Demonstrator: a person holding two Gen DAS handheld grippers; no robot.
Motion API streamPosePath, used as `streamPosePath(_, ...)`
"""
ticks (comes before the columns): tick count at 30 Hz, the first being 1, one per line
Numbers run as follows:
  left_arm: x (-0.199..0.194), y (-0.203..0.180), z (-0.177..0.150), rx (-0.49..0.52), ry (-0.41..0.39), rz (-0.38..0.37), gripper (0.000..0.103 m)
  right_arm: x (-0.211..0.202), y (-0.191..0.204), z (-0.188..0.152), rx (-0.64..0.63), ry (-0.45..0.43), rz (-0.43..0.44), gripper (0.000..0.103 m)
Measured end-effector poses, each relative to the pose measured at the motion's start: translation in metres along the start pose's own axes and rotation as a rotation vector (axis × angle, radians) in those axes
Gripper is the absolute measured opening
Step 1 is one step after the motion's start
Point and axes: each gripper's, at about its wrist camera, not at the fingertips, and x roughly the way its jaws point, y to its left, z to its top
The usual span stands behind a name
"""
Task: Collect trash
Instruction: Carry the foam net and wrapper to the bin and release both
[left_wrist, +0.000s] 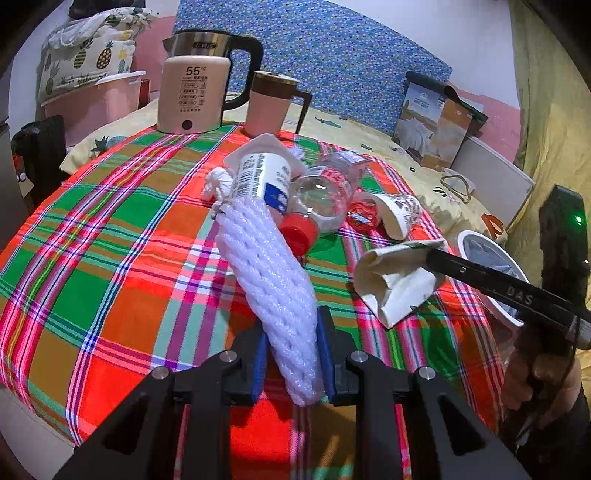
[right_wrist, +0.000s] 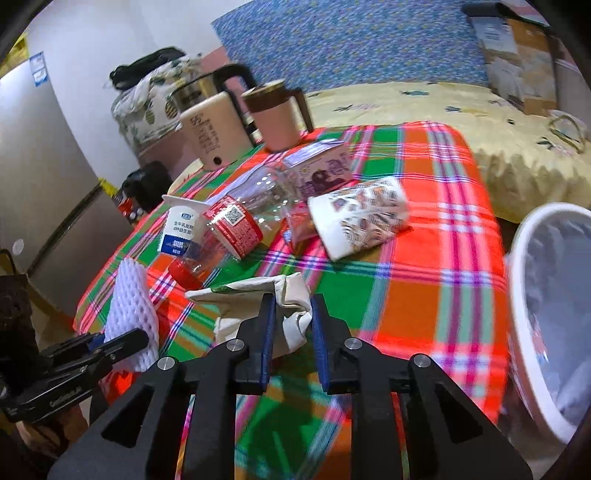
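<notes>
My left gripper (left_wrist: 291, 332) is shut on a white foam fruit net (left_wrist: 266, 266), which also shows in the right wrist view (right_wrist: 131, 314). My right gripper (right_wrist: 291, 317) is shut on a crumpled white paper cup (right_wrist: 291, 306), which the left wrist view shows held above the cloth (left_wrist: 395, 280). On the plaid cloth (right_wrist: 424, 295) lie a yogurt cup (left_wrist: 260, 173), a clear bottle with a red cap (left_wrist: 321, 199), a patterned paper cup (right_wrist: 358, 221), a red wrapper (left_wrist: 364, 216) and a small carton (right_wrist: 321, 170). A white lined trash bin (right_wrist: 546, 314) stands at the right.
A beige kettle (left_wrist: 192, 92) and a pink mug (left_wrist: 269, 103) stand at the cloth's far edge. A bed with a yellow sheet (right_wrist: 443, 107) and boxes (left_wrist: 436, 122) lies beyond. A grey fridge (right_wrist: 33, 177) stands at the left.
</notes>
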Motion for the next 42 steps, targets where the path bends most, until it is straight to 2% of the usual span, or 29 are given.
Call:
streamPosePath(10,-0.007,-0.034,0.0,0.059,-0.001,-0.038,0.026,-0.032,-0.023,-0.012,0.081,-0.07,-0.049,0.019)
streamPosePath(19,0.003,-0.08,0.011,0.142,0.002,-0.106,0.026,-0.064,-0.049,-0.015,0.148,-0.152,-0.099,0.019)
streamPosePath(32,0.032,-0.18,0.032,0.319,0.024,-0.276,0.025,-0.121,-0.116,-0.025,0.277,-0.267,-0.325,0.019)
streamPosePath(42,0.062,-0.241,0.038,0.401,0.082,-0.38,0.026,-0.133,-0.142,-0.032,0.319,-0.272,-0.46,0.02)
